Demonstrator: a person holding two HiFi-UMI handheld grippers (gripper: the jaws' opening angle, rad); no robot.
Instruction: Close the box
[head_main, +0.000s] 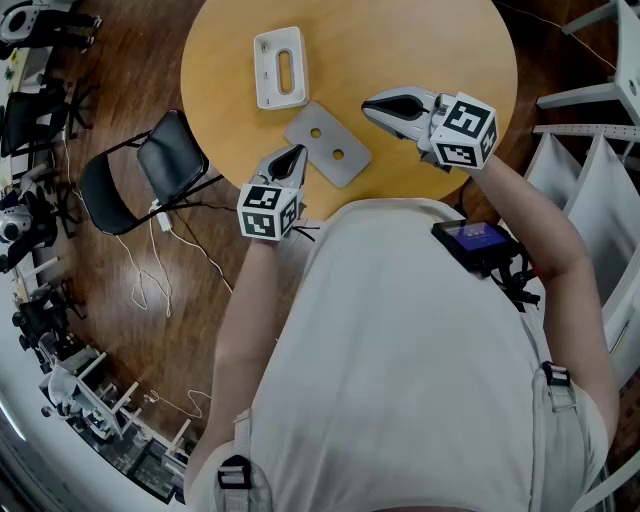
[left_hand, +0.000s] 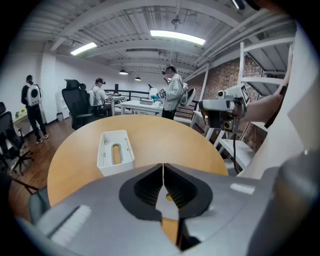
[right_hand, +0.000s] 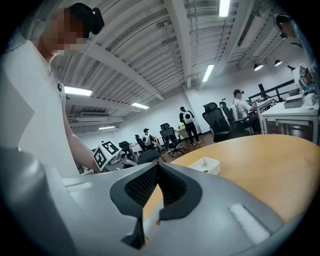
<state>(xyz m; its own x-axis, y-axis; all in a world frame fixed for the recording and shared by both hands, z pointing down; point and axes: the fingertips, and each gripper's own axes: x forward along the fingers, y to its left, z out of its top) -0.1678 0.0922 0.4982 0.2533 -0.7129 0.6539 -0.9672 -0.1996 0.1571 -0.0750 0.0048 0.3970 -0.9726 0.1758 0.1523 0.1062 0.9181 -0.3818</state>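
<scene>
The round table (head_main: 440, 60) is honey-yellow wood. The box (head_main: 280, 68) is plain white and the flat lid (head_main: 327, 143) mid grey. The left gripper (head_main: 297, 152) and right gripper (head_main: 370, 103) are pale grey with black ribbed pads (left_hand: 145, 189). Their marker cubes (head_main: 268, 210) bear black-and-white square patterns. The folding chair (head_main: 140, 175) is black, the floor (head_main: 90, 270) dark brown wood, and the person's shirt (head_main: 400, 350) off-white.

open-plan office: desks (left_hand: 136, 105), swivel chairs (left_hand: 76, 104), ceiling strip lights (left_hand: 177, 36).
</scene>
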